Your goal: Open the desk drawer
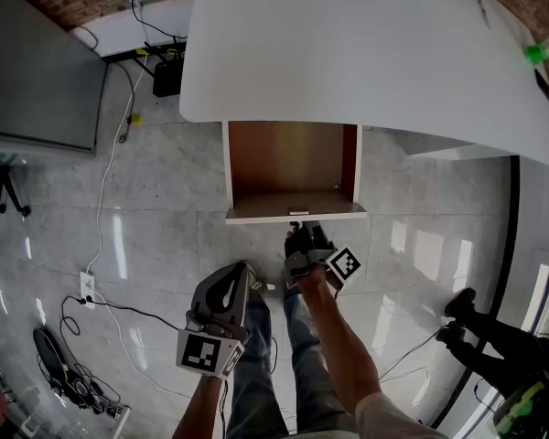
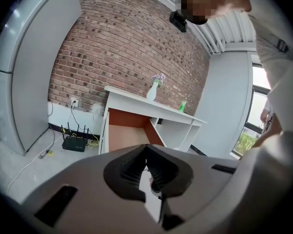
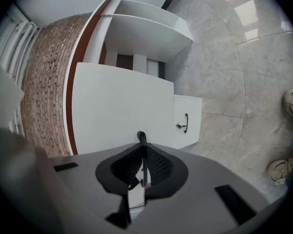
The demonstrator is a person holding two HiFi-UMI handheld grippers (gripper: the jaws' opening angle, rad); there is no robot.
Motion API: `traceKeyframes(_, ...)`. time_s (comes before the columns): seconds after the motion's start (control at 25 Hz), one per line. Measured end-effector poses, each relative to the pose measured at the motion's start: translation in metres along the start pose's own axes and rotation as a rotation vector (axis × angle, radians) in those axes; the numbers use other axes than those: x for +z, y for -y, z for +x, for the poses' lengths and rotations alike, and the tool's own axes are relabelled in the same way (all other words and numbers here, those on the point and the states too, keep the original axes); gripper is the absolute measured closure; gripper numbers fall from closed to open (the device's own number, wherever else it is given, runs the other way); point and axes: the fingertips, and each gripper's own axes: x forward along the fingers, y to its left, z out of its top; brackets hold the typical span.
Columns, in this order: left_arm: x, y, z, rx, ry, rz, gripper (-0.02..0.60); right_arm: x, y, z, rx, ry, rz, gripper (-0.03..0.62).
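Right gripper [image 1: 302,234] clenched on the slim dark drawer handle [image 3: 141,137]; desk drawer [image 1: 293,158] stands pulled well out under the white desktop [image 1: 366,53].
Grip taken mid-front, likely so the pull runs straight. Drawer: flat white front, reddish-brown board walls, paler base. Left gripper [image 2: 147,150], jaws together on nothing, parked low beside the leg [image 1: 256,373], clear of the drawer. Glossy grey tile floor [image 1: 165,181].
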Motion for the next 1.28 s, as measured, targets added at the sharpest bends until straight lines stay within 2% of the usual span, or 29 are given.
traceKeyframes(0.16, 0.0, -0.004, 0.001, 0.0, -0.003, -0.001, 0.569, 0.0, 0.023, -0.004, -0.01, 0.033, 0.025, 0.559)
traceKeyframes(0.4, -0.009, -0.012, 0.002, 0.001, -0.02, -0.006, 0.569, -0.013, 0.043, -0.004, -0.024, 0.0, 0.02, 0.56)
traceKeyframes(0.64, -0.01, -0.021, 0.006, 0.0, -0.02, -0.011, 0.569, -0.013, 0.043, -0.001, 0.018, -0.018, 0.0, 0.56)
traceKeyframes(1.16, -0.005, -0.019, 0.005, -0.004, -0.014, -0.006, 0.569, -0.013, 0.045, -0.003, 0.014, 0.036, 0.042, 0.559)
traceKeyframes(1.28, -0.003, -0.014, 0.005, -0.008, -0.013, -0.003, 0.569, -0.016, 0.047, -0.006, 0.001, 0.031, 0.048, 0.515)
